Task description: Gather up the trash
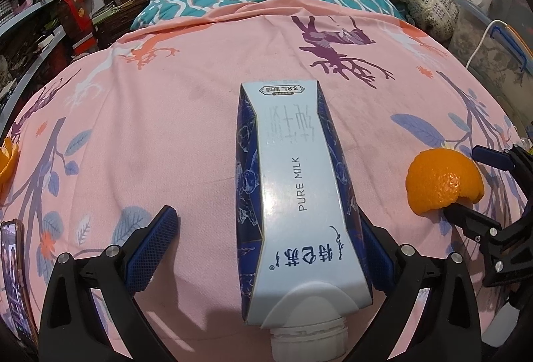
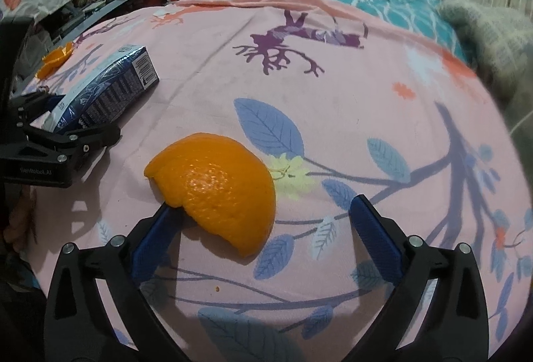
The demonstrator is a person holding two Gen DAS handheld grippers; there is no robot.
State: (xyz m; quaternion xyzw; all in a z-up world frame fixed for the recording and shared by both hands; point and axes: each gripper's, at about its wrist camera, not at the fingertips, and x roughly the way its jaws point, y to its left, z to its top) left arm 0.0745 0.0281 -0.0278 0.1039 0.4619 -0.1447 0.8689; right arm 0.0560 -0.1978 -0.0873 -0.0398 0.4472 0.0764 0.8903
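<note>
A white and dark-blue milk carton (image 1: pixel 293 192) printed "PURE MILK" lies flat on its side, its sides creased inward, white screw cap at the 6 o'clock end and its base toward 12 o'clock in the left wrist view. At its 3 o'clock, well apart, a domed orange peel (image 1: pixel 439 180) sits rind up. A second, smaller orange peel piece (image 2: pixel 55 58) lies beyond the carton's far side, at 10 o'clock in the right wrist view
</note>
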